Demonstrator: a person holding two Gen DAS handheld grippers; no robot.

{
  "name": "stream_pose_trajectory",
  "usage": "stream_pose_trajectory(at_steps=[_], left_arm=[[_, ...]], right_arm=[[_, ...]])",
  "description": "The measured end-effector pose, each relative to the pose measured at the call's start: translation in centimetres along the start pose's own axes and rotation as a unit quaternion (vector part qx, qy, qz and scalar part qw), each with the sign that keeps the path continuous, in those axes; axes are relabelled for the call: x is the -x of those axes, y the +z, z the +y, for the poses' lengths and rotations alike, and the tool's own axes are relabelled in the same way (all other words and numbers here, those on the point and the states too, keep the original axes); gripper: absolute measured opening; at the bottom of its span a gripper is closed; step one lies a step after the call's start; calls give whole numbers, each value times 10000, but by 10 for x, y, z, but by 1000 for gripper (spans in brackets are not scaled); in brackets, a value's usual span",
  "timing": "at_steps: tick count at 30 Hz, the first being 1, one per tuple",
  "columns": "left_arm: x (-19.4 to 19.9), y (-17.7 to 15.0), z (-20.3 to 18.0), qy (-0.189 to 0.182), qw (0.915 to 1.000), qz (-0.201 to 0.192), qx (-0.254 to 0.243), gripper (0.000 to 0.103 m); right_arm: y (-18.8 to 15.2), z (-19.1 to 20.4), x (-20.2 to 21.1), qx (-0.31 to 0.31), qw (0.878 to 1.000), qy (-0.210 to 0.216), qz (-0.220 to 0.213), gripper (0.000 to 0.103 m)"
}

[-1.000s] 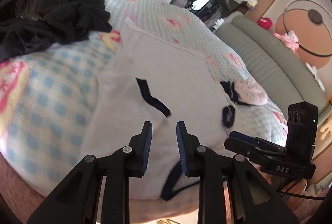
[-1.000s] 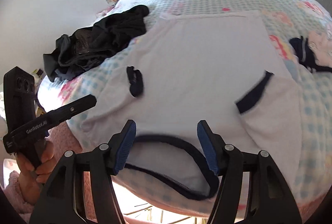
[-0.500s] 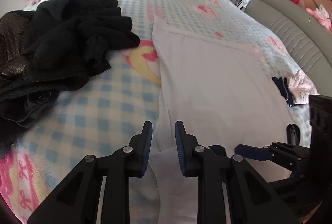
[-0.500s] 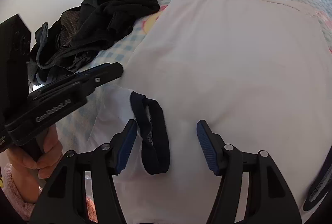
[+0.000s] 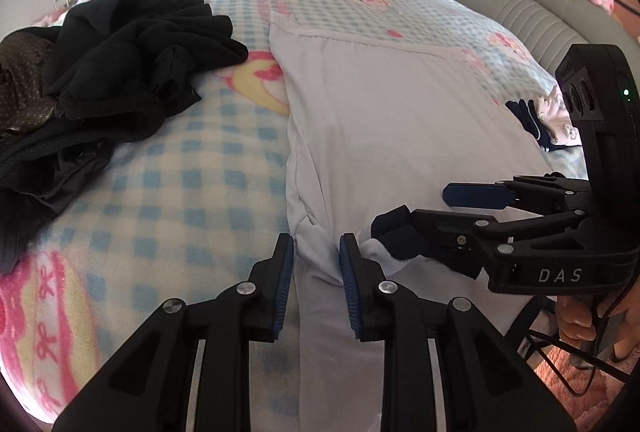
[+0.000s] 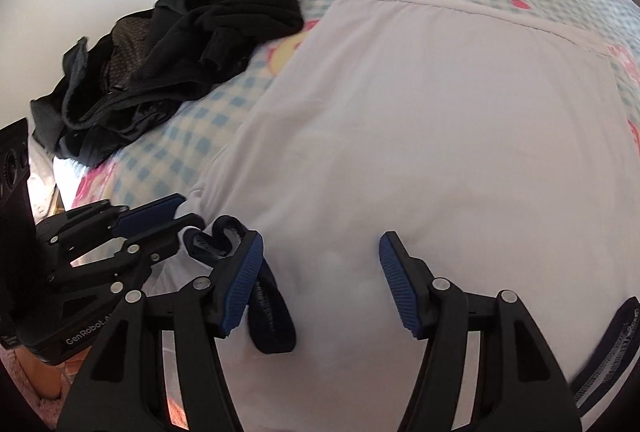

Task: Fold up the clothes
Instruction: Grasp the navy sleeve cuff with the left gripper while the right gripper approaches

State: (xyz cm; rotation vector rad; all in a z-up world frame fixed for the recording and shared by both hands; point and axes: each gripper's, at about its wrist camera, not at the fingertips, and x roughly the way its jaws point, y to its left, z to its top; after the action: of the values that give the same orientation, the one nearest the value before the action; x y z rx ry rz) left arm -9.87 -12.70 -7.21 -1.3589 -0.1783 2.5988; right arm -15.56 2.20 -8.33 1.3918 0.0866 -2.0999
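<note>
Your left gripper [image 5: 316, 256] is matte black plastic with two angular fingers, each lined with a ribbed blue pad [image 5: 349, 272] and pinned with round silver screws. Your right gripper [image 6: 320, 264] has the same build, and seen from the left camera its side bears white "DAS" lettering below a black camera block with a small green light. The left one's side reads "GenRobot".

Bright daylight, soft shadows, strong fisheye bending, dark vignetted corners, slight softness at centre.
</note>
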Motion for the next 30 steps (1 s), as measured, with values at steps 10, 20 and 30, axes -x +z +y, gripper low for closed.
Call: stream_pose_trajectory(at_steps=[10, 20, 30], left_arm=[[5, -11, 10, -147, 9997, -13, 215, 26], [3, -19, 4, -39, 9998, 165, 43, 26], [23, 2, -7, -329, 9985, -397, -158, 26]], right_arm=[[-1, 23, -15, 725, 9968, -12, 328, 62], [-7, 7, 16, 173, 9997, 90, -125, 66], [-21, 10, -12, 221, 9996, -64, 166, 72]])
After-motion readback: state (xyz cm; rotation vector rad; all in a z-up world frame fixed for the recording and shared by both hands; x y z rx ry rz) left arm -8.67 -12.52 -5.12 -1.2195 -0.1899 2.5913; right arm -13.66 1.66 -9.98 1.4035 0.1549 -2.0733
